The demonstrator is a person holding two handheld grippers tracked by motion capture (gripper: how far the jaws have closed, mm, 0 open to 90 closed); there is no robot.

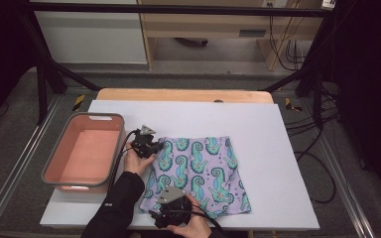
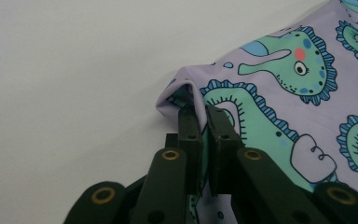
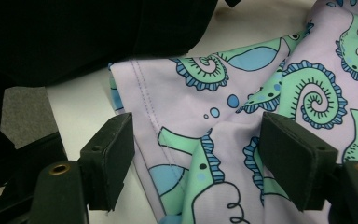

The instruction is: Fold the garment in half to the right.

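Seen from above: a white table (image 1: 258, 124) with a lilac cloth (image 1: 198, 171) printed with green seahorses, spread flat near the front edge, just right of an empty pink tub (image 1: 87, 151) with a grey rim. Left gripper (image 1: 151, 148) at the cloth's far left corner, jaws clenched on a raised fold of the fabric (image 2: 186, 95), pinched tight between the two black pads (image 2: 189, 123). Right gripper (image 1: 171, 206) at the cloth's near left corner, jaws standing wide apart over the hemmed edge (image 3: 144, 88), fabric (image 3: 205, 140) lying rumpled between them; pads apparently not pressing on it, though the contact at the right pad (image 3: 293, 154) hard to judge. Dark sleeve (image 1: 119, 198) across the table's front edge beside that corner. Beyond the table, grey floor, black frame legs and trailing cables.
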